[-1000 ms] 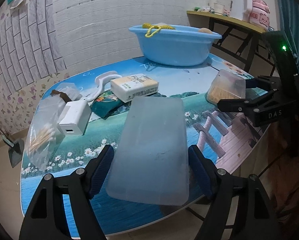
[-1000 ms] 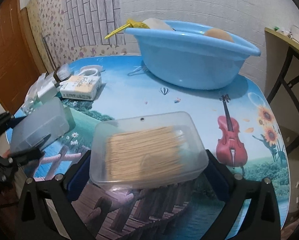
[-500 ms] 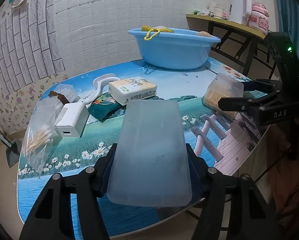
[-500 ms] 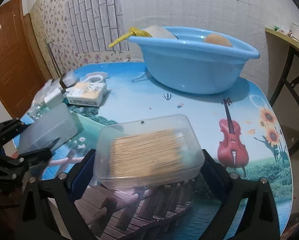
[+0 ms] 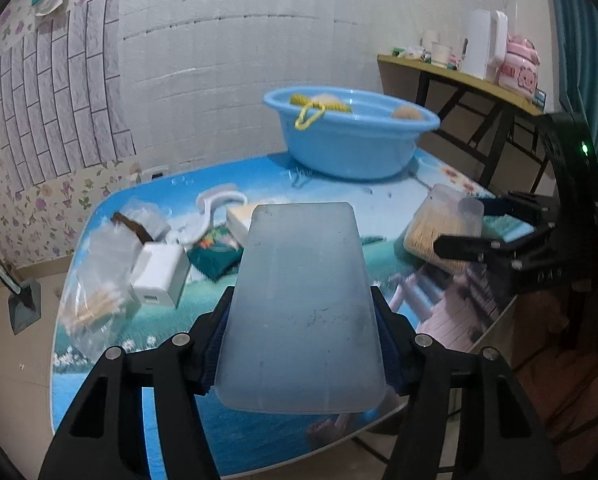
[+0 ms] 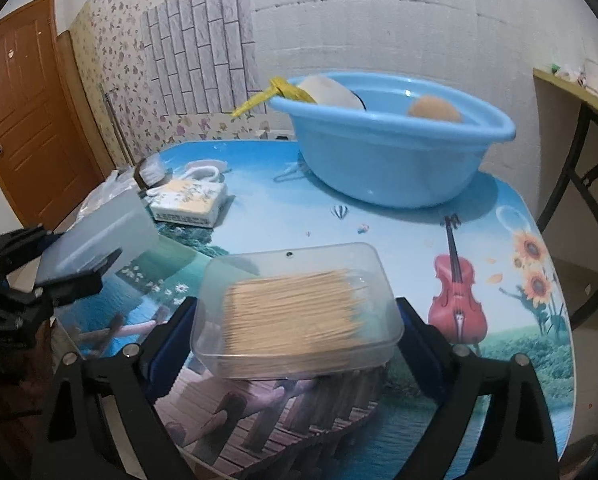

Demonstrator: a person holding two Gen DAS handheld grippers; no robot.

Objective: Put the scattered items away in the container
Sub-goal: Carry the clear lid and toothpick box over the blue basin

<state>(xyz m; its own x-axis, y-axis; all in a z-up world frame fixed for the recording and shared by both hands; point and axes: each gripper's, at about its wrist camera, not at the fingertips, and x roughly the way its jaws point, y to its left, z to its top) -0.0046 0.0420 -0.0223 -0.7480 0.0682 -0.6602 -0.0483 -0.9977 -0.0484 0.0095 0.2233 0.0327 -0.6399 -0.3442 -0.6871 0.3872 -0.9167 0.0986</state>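
Compared with the view 1 second ago, we see the left gripper (image 5: pixel 301 344) changed from spread wide beside the frosted box (image 5: pixel 299 304) to clamped on its long sides, and the box now sits higher above the table (image 5: pixel 383 208), with the camera raised so more wall shows above the blue basin (image 5: pixel 351 148). The right gripper (image 6: pixel 295 336) remains clamped on the clear toothpick box (image 6: pixel 295 312), which is also lifted; the basin (image 6: pixel 399 160) now appears farther up the frame than before. The basin stands at the far edge of the table (image 6: pixel 399 240) and already contains a yellow item (image 5: pixel 311 108) and 2 rounded objects we cannot identify. Left on the table are a white charger (image 5: pixel 159 276), a bag of cotton swabs (image 5: pixel 99 284), a tissue pack (image 6: pixel 189 200), a white hook-shaped piece (image 5: pixel 215 208) and a green packet (image 5: pixel 215 256). The frosted box hides most of the tissue pack and the packet in the left view, and its contents are not visible through the lid. Both boxes cover the inner pads, and motion blur softens the toothpicks.
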